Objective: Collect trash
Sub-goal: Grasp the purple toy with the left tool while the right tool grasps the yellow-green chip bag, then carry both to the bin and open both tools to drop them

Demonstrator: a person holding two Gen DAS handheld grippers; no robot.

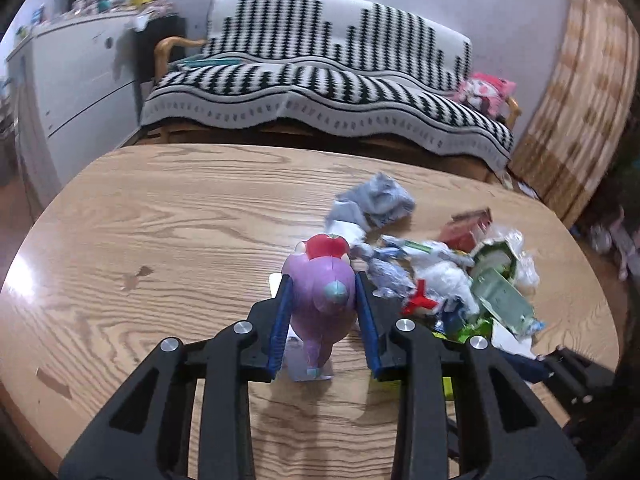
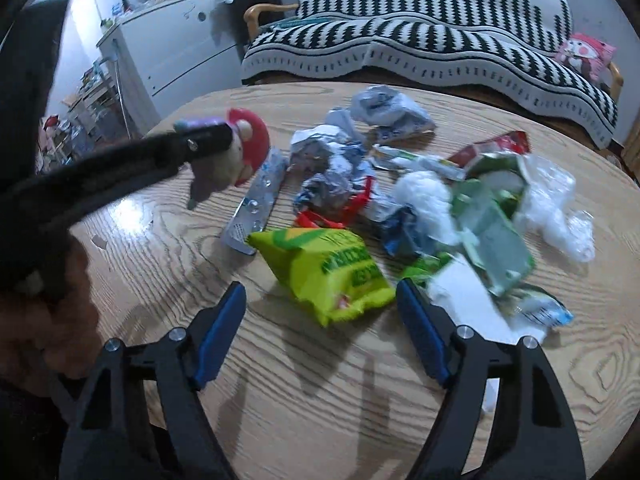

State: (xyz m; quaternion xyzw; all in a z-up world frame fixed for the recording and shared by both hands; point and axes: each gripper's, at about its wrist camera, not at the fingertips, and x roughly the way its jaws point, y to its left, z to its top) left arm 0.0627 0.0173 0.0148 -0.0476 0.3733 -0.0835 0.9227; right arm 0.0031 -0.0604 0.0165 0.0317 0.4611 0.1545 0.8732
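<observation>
My left gripper (image 1: 323, 286) is shut on a purple plush toy with a red cap (image 1: 322, 284) and holds it above the wooden table (image 1: 160, 216); the toy also shows in the right wrist view (image 2: 240, 148). A pile of trash lies to the right: crumpled grey paper (image 1: 374, 200), a red carton (image 1: 466, 228), a green carton (image 1: 500, 284), white plastic (image 1: 444, 276). My right gripper (image 2: 320, 304) is open and empty, its jaws either side of a yellow-green snack bag (image 2: 326, 270). Crumpled foil wrappers (image 2: 332, 160) and clear plastic (image 2: 556, 208) lie beyond it.
A sofa with a black-and-white striped throw (image 1: 328, 80) stands behind the table, with a pink cushion (image 1: 486, 90) at its right end. A white dresser (image 1: 76, 76) is at the left. A woven screen (image 1: 584, 100) stands at the right.
</observation>
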